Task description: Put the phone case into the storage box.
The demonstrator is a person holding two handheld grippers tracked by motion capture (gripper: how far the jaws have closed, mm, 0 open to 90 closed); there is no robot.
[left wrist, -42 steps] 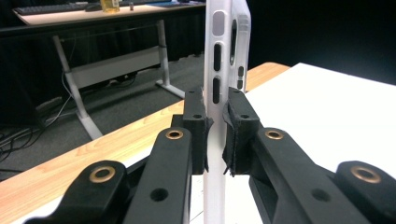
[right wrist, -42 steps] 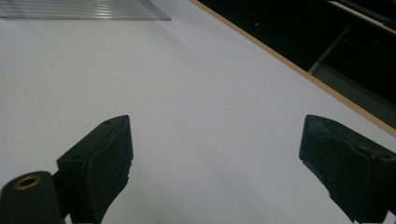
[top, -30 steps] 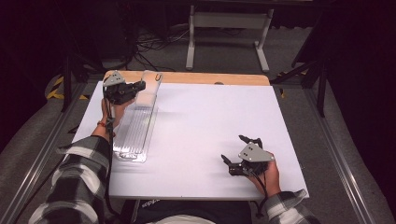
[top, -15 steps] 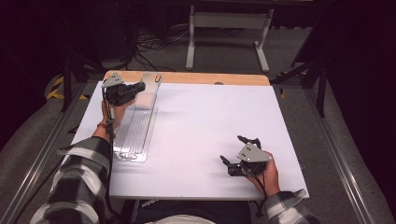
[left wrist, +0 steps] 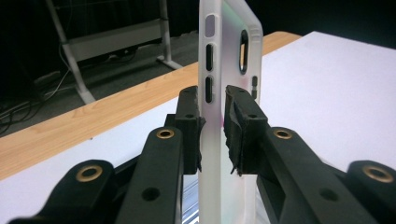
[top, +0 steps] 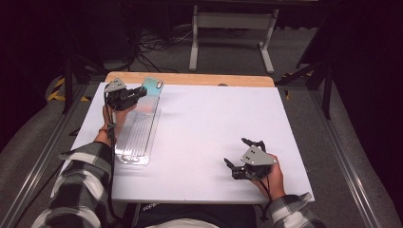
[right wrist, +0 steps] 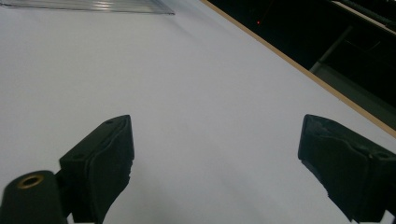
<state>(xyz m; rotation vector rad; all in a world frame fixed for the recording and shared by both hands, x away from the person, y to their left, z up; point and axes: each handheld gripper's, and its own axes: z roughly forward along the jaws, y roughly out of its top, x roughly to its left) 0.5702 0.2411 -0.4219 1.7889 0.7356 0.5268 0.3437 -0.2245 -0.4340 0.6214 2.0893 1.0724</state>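
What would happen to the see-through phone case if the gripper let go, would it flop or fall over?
The phone case stands on its thin edge between the left gripper pads, so it would probably tip flat. It keeps a straight shape, so it seems fairly stiff, not floppy. Its thin frosted shell suggests it is light, and its smooth surface may slide on the white table.

Translucent frosted phone case (left wrist: 229, 93), white table (top: 214, 123) with wooden edge, plaid black-and-white sleeve (top: 81, 190), black jaws
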